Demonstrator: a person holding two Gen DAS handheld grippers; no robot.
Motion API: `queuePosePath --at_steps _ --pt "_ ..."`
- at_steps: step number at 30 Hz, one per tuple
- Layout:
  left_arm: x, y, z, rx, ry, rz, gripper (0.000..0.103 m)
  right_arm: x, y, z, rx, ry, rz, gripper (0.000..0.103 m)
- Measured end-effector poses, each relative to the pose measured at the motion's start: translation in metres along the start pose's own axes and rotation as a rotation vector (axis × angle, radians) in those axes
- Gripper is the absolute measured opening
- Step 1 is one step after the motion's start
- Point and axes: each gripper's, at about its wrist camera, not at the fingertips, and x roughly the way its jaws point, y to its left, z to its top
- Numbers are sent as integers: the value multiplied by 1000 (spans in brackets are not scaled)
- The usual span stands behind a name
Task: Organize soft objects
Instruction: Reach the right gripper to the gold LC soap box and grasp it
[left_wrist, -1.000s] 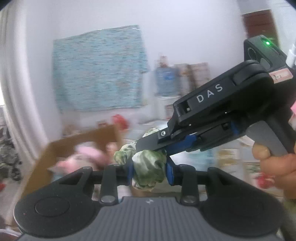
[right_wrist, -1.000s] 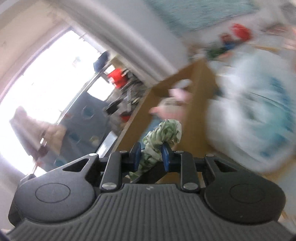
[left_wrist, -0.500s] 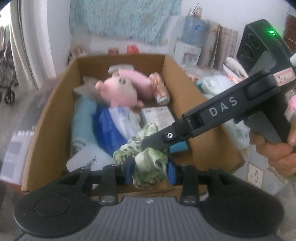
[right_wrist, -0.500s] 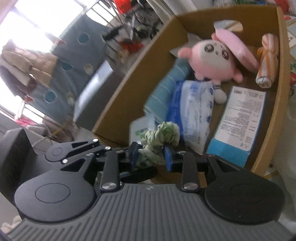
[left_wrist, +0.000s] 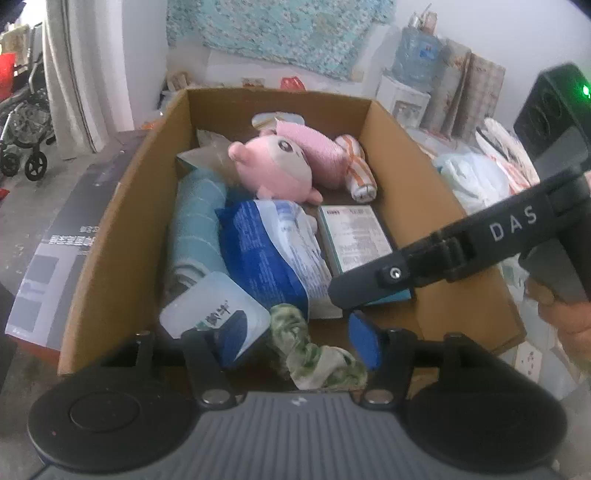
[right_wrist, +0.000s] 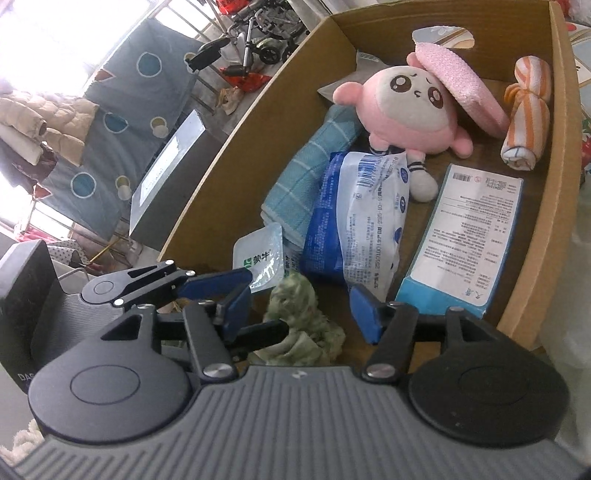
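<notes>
We have swung both grippers from the wall and window over the cardboard box (left_wrist: 122, 206), above its near edge. The left gripper (left_wrist: 299, 339) and right gripper (right_wrist: 295, 306) have just been opening, and their pads no longer pinch the green cloth (left_wrist: 314, 354). It now lies loose between the spread jaws, slumped at the near edge by the blue packet (left_wrist: 266, 254).

**Cardboard box and what's sitting in it**

The open cardboard box (left_wrist: 110, 229) carries it all: pink plush (left_wrist: 277, 170), rolled teal towel (left_wrist: 195, 221), blue-and-white packet (left_wrist: 266, 254), flat printed carton (left_wrist: 354, 236), orange-striped roll (left_wrist: 358, 173), and a green-and-white cloth (left_wrist: 314, 350) by the near wall.
</notes>
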Motion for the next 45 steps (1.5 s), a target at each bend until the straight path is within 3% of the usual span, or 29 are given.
queuePosePath --at_steps 4,6,12,15,19,24,28,31,36,38,41,45 --pt "-11 -1 4 -11 -64 13 75 -9 -2 0 8 -40 38 64" --pt "-22 -5 4 -8 -112 29 86 -20 -3 -1 15 -74 64 64" --pt "-64 -38 1 40 -315 61 95 -86 -8 -19 26 -242 181 72" --pt "-81 -70 -6 88 -406 1 98 -134 -19 -45 20 -360 203 78" --pt "-88 -124 -15 184 -476 -163 101 -203 -50 -92 76 -531 127 79" --pt "-55 -206 -25 351 -413 -312 101 -275 -107 -156 239 -719 -7 80" --pt "-9 -257 -31 409 -328 -398 100 -285 -153 -191 369 -744 -111 80" --pt "30 -282 -37 413 -244 -378 88 -274 -185 -202 449 -715 -177 76" --pt "71 -298 -44 418 -189 -332 71 -252 -224 -199 507 -659 -229 56" --pt "78 -297 -47 410 -170 -328 68 -249 -239 -192 507 -649 -259 45" --pt "88 -292 -48 394 -149 -328 67 -241 -258 -176 499 -629 -283 37" --pt "93 -289 -48 389 -130 -317 66 -224 -280 -153 497 -583 -284 37"
